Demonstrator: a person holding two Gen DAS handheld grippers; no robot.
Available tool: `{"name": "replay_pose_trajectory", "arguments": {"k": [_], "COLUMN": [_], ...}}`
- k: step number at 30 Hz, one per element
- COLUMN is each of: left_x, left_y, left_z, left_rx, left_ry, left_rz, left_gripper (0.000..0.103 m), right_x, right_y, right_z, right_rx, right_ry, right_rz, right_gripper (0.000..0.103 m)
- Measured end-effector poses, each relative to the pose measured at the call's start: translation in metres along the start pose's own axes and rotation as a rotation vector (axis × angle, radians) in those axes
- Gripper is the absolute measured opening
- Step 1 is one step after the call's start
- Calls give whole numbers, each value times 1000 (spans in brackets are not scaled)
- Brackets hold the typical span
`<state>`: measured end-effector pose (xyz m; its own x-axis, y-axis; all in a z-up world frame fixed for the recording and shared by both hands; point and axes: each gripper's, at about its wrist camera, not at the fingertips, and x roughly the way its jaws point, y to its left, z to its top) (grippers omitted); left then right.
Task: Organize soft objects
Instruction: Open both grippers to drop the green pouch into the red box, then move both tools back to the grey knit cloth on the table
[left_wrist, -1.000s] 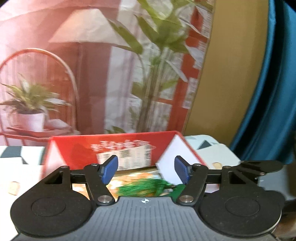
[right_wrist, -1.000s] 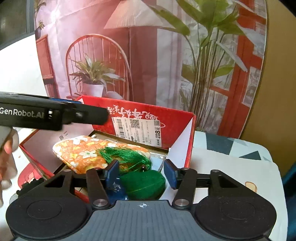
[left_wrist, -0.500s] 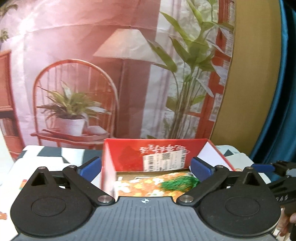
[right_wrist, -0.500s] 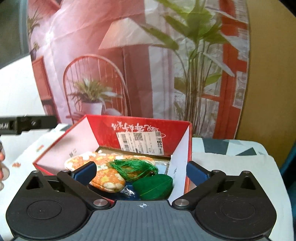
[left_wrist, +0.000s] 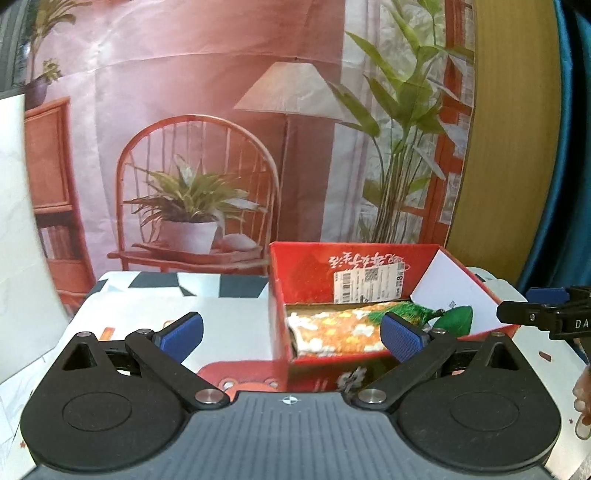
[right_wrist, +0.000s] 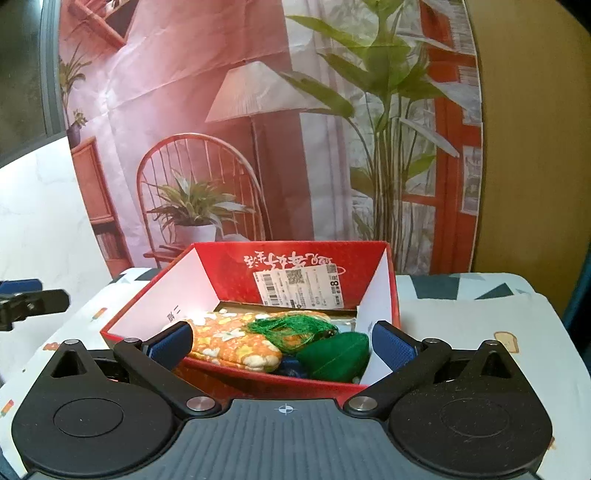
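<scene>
What I cannot see well

A dark blue object (right_wrist: 290, 369) is mostly hidden under the green pouch (right_wrist: 334, 356) in the red box (right_wrist: 295, 387). The label (right_wrist: 299, 286) print is too small to read. The picture edge cuts off the right gripper (left_wrist: 546, 314).

Left gripper (left_wrist: 291, 334): black plastic body w/ ribbed grey centre, crosshair mark, two round discs, silver pivot screws, blue textured pads (left_wrist: 400, 338). Right gripper (right_wrist: 282, 343): same build, blue pads (right_wrist: 393, 345). Bit of skin at far right edge, left view.
</scene>
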<state>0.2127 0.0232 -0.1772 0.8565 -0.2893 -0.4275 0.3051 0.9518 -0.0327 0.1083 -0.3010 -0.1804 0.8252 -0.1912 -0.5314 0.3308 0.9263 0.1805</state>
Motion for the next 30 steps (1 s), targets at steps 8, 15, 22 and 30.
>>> {"name": "replay_pose_trajectory", "arguments": {"k": [8,15,22,30], "left_x": [-22,-27,-30,-27], "left_y": [7,4,-1,-2], "left_z": [-19,-43,-68,-85], "left_rx": [18,-4,40,-20], "left_ry": [-37,23,46,102], "left_rz": [32,42,104,103], "left_gripper": [103,103,103,103], "right_x": [-7,-23,-35,-41], "right_y": [13,24,28,24], "right_z": [-18,-35,-57,-88], "right_rx": [-43,-43,-14,11], "right_ry": [13,-3,-9,8], "right_rz": [-20,-37,-13,-12], "right_gripper": [103,103,103,103]}}
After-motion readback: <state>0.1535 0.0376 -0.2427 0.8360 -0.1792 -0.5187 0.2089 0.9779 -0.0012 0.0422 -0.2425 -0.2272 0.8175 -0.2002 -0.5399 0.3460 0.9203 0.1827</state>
